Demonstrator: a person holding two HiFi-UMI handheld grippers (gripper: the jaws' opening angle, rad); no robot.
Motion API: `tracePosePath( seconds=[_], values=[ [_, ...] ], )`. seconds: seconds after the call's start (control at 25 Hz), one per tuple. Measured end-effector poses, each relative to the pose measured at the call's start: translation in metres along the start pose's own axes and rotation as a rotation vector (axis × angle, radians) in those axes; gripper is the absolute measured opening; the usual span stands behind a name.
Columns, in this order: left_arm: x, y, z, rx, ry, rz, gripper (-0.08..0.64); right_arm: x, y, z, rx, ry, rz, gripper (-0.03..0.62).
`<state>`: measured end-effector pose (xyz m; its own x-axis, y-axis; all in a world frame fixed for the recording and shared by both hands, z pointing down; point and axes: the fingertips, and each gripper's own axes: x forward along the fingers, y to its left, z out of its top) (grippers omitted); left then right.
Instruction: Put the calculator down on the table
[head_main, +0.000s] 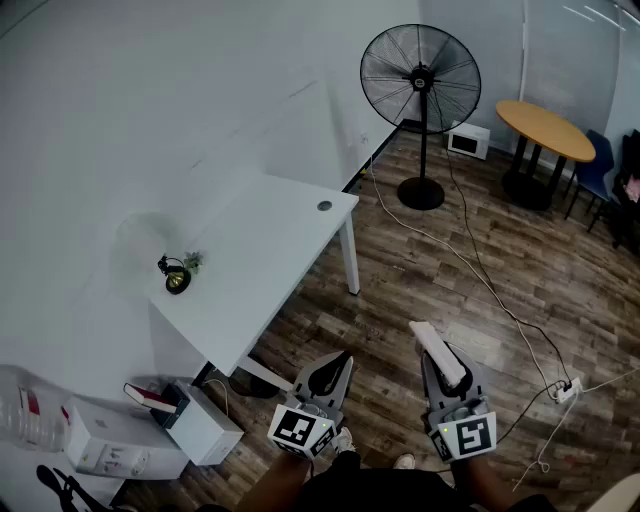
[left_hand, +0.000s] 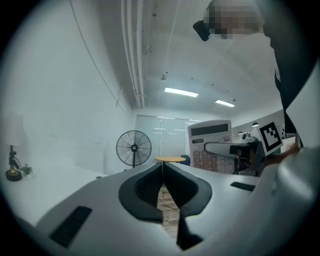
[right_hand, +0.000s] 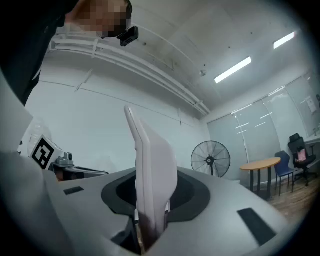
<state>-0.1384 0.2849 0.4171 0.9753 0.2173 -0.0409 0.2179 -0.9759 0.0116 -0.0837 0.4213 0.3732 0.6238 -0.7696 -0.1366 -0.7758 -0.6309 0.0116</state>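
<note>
A white calculator (head_main: 437, 352) stands edge-up between the jaws of my right gripper (head_main: 444, 362), which is shut on it above the wooden floor. In the right gripper view the calculator (right_hand: 150, 165) rises thin and edge-on from the right gripper (right_hand: 151, 202). From the left gripper view its keypad face (left_hand: 210, 145) shows at the right, held level. My left gripper (head_main: 333, 366) hangs beside the right one, shut and holding nothing; its jaws (left_hand: 162, 169) meet at the tips. The white table (head_main: 270, 250) lies ahead and to the left, apart from both grippers.
A small dark ornament with a plant (head_main: 177, 272) sits on the table's left part. A standing fan (head_main: 421, 80) and a round wooden table (head_main: 545, 128) are farther off. Cables (head_main: 480, 275) cross the floor to a power strip (head_main: 566, 390). White boxes (head_main: 150, 430) lie beside the table's near end.
</note>
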Motion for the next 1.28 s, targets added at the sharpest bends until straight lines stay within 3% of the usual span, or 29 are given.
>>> tracePosePath(
  seconds=[0.32, 1.28],
  values=[
    [-0.001, 0.025, -0.002, -0.024, 0.014, 0.053, 0.023, 0.016, 0.011, 0.005, -0.003, -0.016, 0.022, 0.133],
    [-0.011, 0.156, -0.012, -0.051, 0.032, 0.007, 0.023, 0.131, 0.088, -0.013, -0.048, -0.021, 0.016, 0.138]
  ],
)
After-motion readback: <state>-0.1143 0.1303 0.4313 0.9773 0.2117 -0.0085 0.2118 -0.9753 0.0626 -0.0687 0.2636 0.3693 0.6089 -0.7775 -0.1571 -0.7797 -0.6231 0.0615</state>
